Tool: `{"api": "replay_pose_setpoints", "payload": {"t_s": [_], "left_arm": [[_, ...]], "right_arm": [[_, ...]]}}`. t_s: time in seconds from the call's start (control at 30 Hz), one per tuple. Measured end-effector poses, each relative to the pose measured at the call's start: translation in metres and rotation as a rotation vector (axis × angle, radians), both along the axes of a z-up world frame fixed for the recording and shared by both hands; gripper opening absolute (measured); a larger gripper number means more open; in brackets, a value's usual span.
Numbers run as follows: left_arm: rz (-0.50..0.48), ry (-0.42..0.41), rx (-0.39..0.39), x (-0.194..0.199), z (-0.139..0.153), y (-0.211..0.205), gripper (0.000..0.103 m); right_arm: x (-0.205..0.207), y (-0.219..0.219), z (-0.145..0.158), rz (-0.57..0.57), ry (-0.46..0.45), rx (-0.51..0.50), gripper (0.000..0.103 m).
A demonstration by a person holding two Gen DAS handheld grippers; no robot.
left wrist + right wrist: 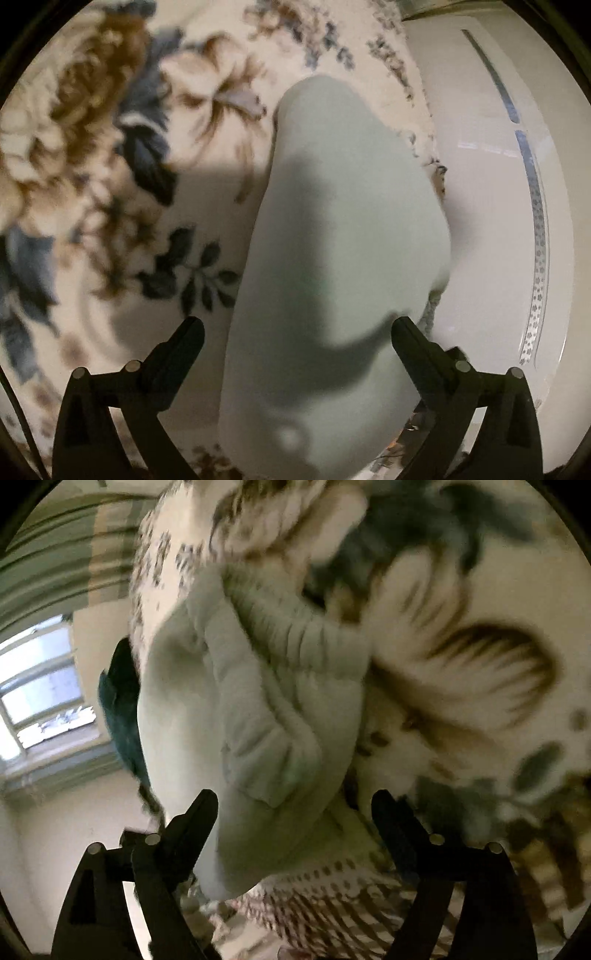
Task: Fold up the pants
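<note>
**A:** What does the left wrist view show?

**B:** The pale mint-green soft fabric pants lie as a long, narrow strip on a cream bedspread with brown and blue-grey flowers. The strip runs straight away from the left gripper, its long axis in line with the fingers. The near end passes between the two black fingers, which stand wide apart on either side of the cloth and hold nothing. A white smooth panel with a dotted blue stripe sits along the right of the bed.

**A:** And the right wrist view?

**B:** At far left there is a bright window and a pale wall, so this camera looks along the bed's edge. The pants' ribbed, gathered waistband is bunched in soft folds directly ahead of the right gripper. Its black fingers are also spread wide, with the nearest fold of fabric lying between them but not pinched. Whether the tips touch the cloth, I cannot tell. The flowered bedspread fills the right side, blurred.

**A:** Which gripper is better placed?

**B:** Both straddle the pants. My judgement: the left sits over a flat leg end, the right over the waistband, so closing each would grip opposite ends of the long axis.
</note>
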State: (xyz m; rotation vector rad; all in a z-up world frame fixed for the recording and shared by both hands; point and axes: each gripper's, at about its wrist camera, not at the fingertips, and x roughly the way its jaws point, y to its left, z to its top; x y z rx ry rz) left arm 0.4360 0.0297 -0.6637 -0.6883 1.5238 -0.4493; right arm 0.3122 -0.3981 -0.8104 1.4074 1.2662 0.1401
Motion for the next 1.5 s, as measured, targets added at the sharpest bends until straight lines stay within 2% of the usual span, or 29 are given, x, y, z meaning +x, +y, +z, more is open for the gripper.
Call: {"api": "replay_pose_setpoints", "payload": {"t_s": [0.07,0.17,0.23,0.27,0.3,0.33,0.37,0.4,0.43,0.47,0.53,0.6,0.67,0.77,1.1,1.33,1.5], "left_arm": [[0.002,0.023,-0.055,0.01,-0.012,-0.009,0.103],[0.006,0.069,-0.122,0.02,-0.028,-0.015,0.103],[0.011,0.104,-0.163,0.024,-0.036,-0.015,0.103],[0.009,0.116,-0.177,0.026,-0.038,-0.013,0.103],[0.009,0.115,-0.171,0.028,-0.036,-0.011,0.103],[0.003,0.104,-0.161,0.03,-0.032,-0.009,0.103],[-0.026,0.093,-0.14,0.032,-0.029,-0.01,0.103],[-0.041,0.094,-0.136,0.031,-0.032,-0.014,0.103],[-0.044,0.102,-0.146,0.031,-0.034,-0.015,0.103],[-0.037,0.114,-0.162,0.031,-0.036,-0.016,0.103],[-0.022,0.086,-0.17,0.034,-0.032,-0.019,0.098],[-0.046,0.028,-0.153,0.035,-0.017,-0.023,0.081],[-0.046,-0.002,-0.167,0.035,-0.004,-0.022,0.07],[-0.055,-0.032,-0.167,0.029,0.013,-0.026,0.066],[-0.063,-0.148,-0.193,0.023,0.08,-0.008,0.064],[0.019,-0.228,-0.222,0.032,0.139,0.058,0.064],[0.096,-0.298,-0.212,0.051,0.19,0.146,0.064]], "right_arm": [[0.008,0.018,-0.024,0.021,0.011,0.059,0.088],[0.019,0.031,-0.036,-0.006,-0.032,0.095,0.101],[0.028,0.038,-0.038,-0.01,-0.059,0.141,0.103],[0.031,0.041,-0.035,-0.032,-0.112,0.212,0.102],[0.034,0.045,-0.03,-0.039,-0.151,0.262,0.102],[0.039,0.05,-0.022,-0.011,-0.19,0.265,0.102],[0.047,0.057,-0.011,0.076,-0.216,0.173,0.102],[0.051,0.064,-0.01,0.141,-0.196,0.085,0.101],[0.053,0.069,-0.018,0.172,-0.141,0.039,0.1],[0.054,0.072,-0.03,0.164,-0.098,0.042,0.097],[0.055,0.073,-0.036,0.125,-0.096,0.047,0.097],[0.058,0.077,-0.029,0.113,-0.107,0.038,0.076],[0.056,0.081,-0.016,0.108,-0.116,0.009,0.062],[0.053,0.086,0.004,0.086,-0.148,-0.002,0.054],[0.054,0.117,0.077,0.111,-0.264,-0.067,0.05],[0.091,0.17,0.145,0.193,-0.377,-0.128,0.05],[0.14,0.256,0.194,0.269,-0.464,-0.14,0.05]]}}
